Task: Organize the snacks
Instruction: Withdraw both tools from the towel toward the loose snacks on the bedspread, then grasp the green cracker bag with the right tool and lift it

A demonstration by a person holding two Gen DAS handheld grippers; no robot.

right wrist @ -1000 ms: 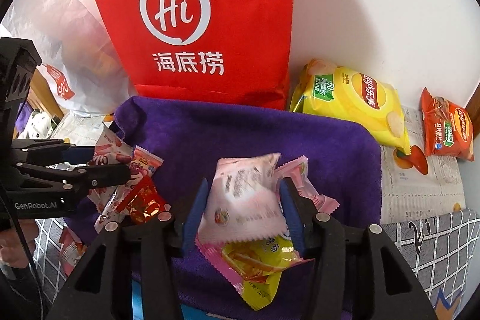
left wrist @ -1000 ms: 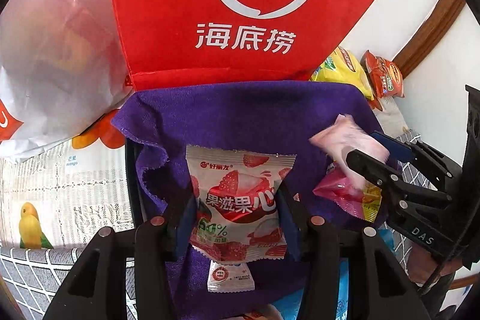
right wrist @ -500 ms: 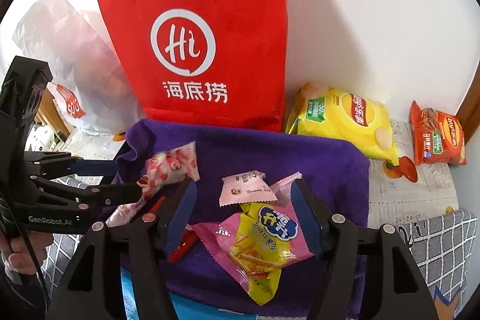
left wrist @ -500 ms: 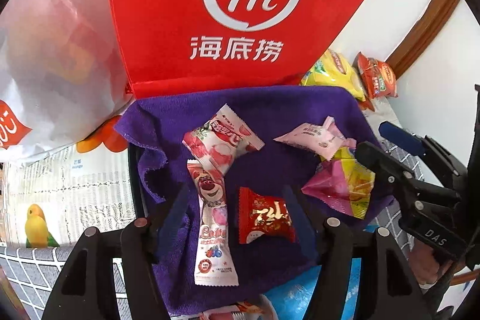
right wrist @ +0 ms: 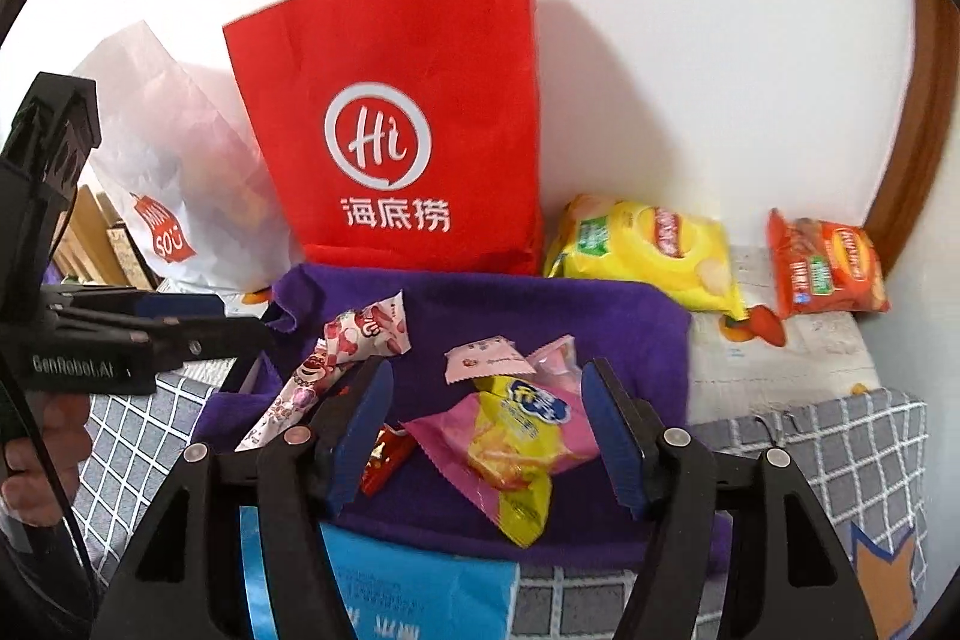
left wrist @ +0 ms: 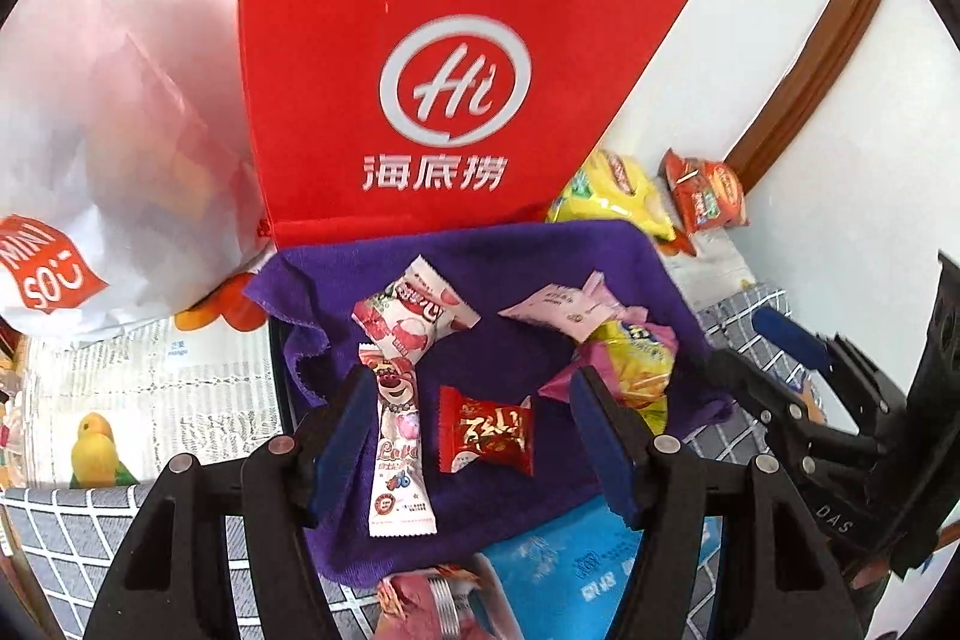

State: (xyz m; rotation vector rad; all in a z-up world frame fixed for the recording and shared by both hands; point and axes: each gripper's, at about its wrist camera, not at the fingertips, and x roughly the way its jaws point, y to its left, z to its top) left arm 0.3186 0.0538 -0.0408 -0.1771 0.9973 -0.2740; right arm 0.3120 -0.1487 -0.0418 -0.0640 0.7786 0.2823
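Observation:
Several snack packets lie on a purple cloth (left wrist: pixel 516 262) (right wrist: pixel 600 316): a strawberry packet (left wrist: pixel 414 319) (right wrist: pixel 372 334), a long bear-print candy stick (left wrist: pixel 399 436) (right wrist: pixel 291 397), a red candy (left wrist: pixel 487 429), a small pale pink packet (left wrist: pixel 561 313) (right wrist: pixel 487 358) and a pink-and-yellow packet (left wrist: pixel 630 364) (right wrist: pixel 516 436). My left gripper (left wrist: pixel 480 430) is open and empty above the red candy. My right gripper (right wrist: pixel 486 430) is open and empty above the pink-and-yellow packet. Each gripper also shows in the other's view, the right (left wrist: pixel 774 358) and the left (right wrist: pixel 198 319).
A red paper bag (left wrist: pixel 444 100) (right wrist: pixel 396 130) stands against the wall behind the cloth. A white Miniso bag (left wrist: pixel 90 196) (right wrist: pixel 174 184) is to its left. A yellow crisp bag (right wrist: pixel 648 244) and an orange one (right wrist: pixel 822 268) lie at the right. A blue packet (right wrist: pixel 396 586) lies in front.
Both grippers have opened and let go: the left dropped the strawberry packet, the right the pale pink packet, onto the cloth. Both have since pulled back and up.

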